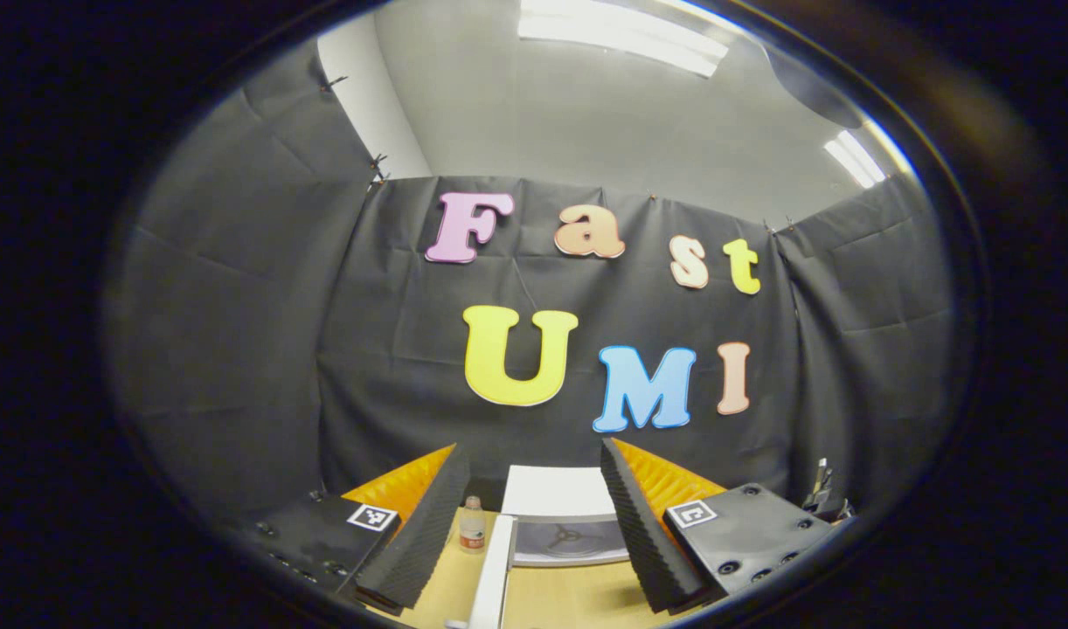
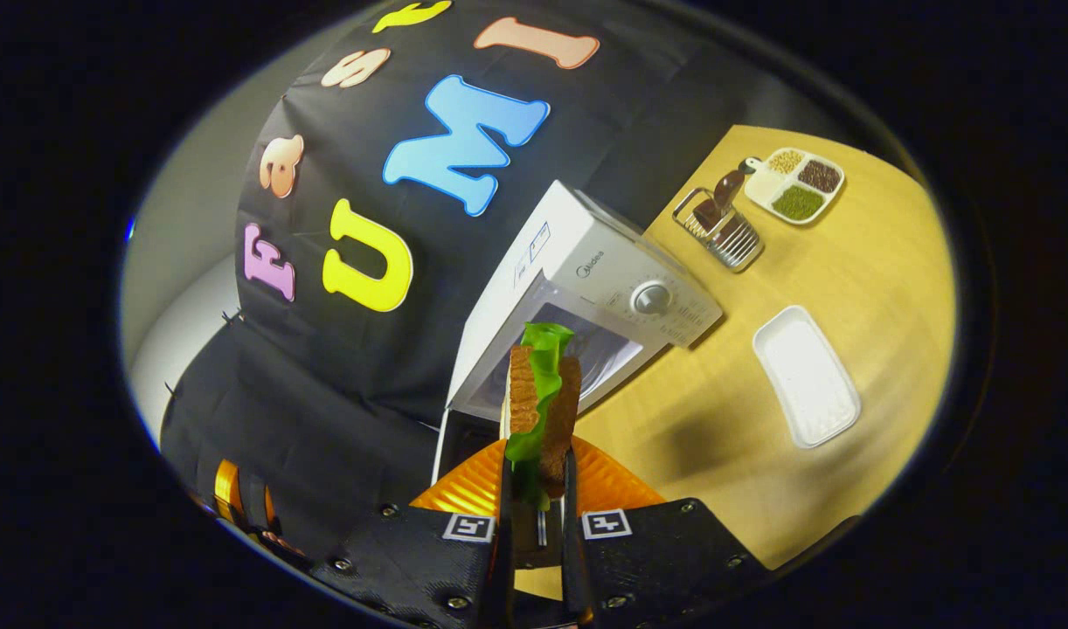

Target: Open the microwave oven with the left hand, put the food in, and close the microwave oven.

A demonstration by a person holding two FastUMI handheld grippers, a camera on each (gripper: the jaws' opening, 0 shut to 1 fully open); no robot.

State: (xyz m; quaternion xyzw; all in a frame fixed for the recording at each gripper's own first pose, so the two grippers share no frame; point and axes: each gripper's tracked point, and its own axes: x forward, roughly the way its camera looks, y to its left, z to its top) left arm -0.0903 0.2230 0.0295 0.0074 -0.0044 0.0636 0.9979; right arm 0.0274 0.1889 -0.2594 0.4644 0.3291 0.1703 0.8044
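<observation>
One sandwich (image 2: 543, 402) was held upright in the closed right hand-held gripper (image 2: 538, 489), its long axis pointing ahead toward the single microwave oven (image 2: 586, 271), whose door (image 1: 492, 568) was seen swung open. The cavity lay directly beyond the sandwich, so the right hand was judged nearer. The left hand-held gripper (image 1: 534, 524) was spread open, empty, facing the turntable (image 1: 569, 535). One small bottle (image 1: 472, 524), possibly a drink, stood on the tabletop (image 2: 849, 288).

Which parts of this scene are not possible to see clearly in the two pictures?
- Right gripper view: the microwave cavity is partly hidden behind the sandwich.
- Right gripper view: the contents of the divided dish are too small to identify.
- Left gripper view: the microwave door is cut off by the lower edge.
</observation>
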